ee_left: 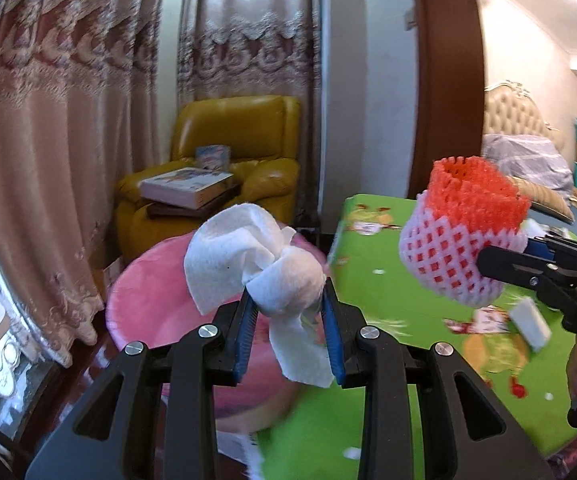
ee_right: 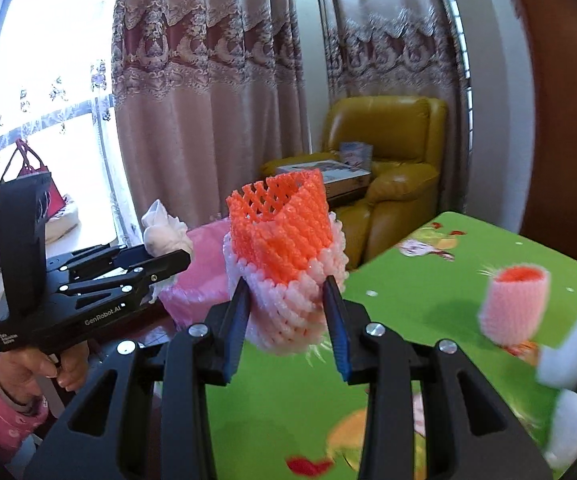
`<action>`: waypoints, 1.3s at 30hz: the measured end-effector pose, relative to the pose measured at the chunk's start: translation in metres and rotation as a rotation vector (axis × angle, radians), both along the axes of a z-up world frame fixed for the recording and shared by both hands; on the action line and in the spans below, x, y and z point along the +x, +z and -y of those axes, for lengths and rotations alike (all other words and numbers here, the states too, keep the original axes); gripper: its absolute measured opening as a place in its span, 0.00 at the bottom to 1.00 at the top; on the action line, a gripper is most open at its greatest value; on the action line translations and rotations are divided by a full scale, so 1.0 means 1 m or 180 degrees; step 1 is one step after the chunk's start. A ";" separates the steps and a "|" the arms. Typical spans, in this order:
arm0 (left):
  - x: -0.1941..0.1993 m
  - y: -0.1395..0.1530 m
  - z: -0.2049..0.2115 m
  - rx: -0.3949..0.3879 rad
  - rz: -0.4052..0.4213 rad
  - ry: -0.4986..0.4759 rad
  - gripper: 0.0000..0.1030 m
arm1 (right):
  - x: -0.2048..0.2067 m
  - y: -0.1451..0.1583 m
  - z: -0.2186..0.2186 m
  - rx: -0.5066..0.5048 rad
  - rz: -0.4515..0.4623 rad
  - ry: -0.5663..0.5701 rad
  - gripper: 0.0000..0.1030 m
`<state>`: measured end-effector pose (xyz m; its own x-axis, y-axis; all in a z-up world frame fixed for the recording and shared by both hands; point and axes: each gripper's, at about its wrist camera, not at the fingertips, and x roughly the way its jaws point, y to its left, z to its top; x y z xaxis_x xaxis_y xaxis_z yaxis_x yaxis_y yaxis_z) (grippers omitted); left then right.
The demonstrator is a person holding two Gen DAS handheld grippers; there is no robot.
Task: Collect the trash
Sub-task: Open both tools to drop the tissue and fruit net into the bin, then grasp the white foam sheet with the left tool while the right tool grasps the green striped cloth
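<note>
The left gripper point(ee_left: 288, 312) pinches a tissue point(ee_left: 256, 268) over the pink bin point(ee_left: 144, 292), the right gripper point(ee_right: 288, 316) squeezes a foam net point(ee_right: 284, 264) beside it; either light piece could slip and miss the bin.

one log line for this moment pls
left tongs: shut on tissue wad | right tongs: shut on foam net | pink bin: ahead
</note>
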<state>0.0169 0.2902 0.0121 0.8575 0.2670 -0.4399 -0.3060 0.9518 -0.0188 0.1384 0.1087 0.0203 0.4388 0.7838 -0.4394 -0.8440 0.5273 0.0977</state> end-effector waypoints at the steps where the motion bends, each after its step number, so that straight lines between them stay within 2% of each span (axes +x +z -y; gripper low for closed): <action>1: 0.003 -0.001 -0.012 -0.0026 -0.0033 0.0034 0.28 | 0.005 0.000 -0.011 -0.0016 -0.0019 0.0030 0.35; 8: 0.020 -0.006 -0.081 -0.0322 -0.0093 0.0224 0.28 | 0.023 -0.002 -0.074 -0.0158 -0.0008 0.0133 0.35; 13: 0.028 -0.008 -0.108 -0.0434 -0.0089 0.0231 0.29 | 0.033 -0.008 -0.109 -0.0225 0.0016 0.0212 0.39; 16: 0.036 -0.010 -0.119 -0.0465 -0.0125 0.0240 0.31 | 0.038 -0.013 -0.118 -0.0242 -0.0020 0.0272 0.58; 17: 0.038 -0.011 -0.123 -0.0474 -0.0152 0.0278 0.41 | 0.039 -0.014 -0.118 -0.0238 -0.0014 0.0237 0.71; 18: 0.039 -0.011 -0.124 -0.0474 -0.0162 0.0321 0.66 | 0.039 -0.014 -0.116 -0.0207 -0.0008 0.0216 0.72; 19: 0.037 -0.010 -0.126 -0.0435 -0.0117 0.0434 0.77 | 0.040 -0.014 -0.113 -0.0177 -0.0025 0.0215 0.72; 20: 0.033 -0.009 -0.125 -0.0384 -0.0038 0.0546 0.83 | 0.042 -0.013 -0.108 -0.0154 -0.0061 0.0212 0.72; 26: 0.015 0.001 -0.097 -0.0305 0.0032 0.0589 0.83 | 0.040 -0.001 -0.051 0.0013 -0.0038 0.0042 0.72; 30: 0.013 0.004 -0.059 -0.0263 0.0028 0.0395 0.86 | 0.035 0.001 -0.004 0.0035 0.0004 -0.0115 0.72; 39: 0.054 -0.007 0.054 -0.0162 -0.0215 -0.0286 0.87 | 0.038 0.005 0.104 0.0031 0.0126 -0.0635 0.72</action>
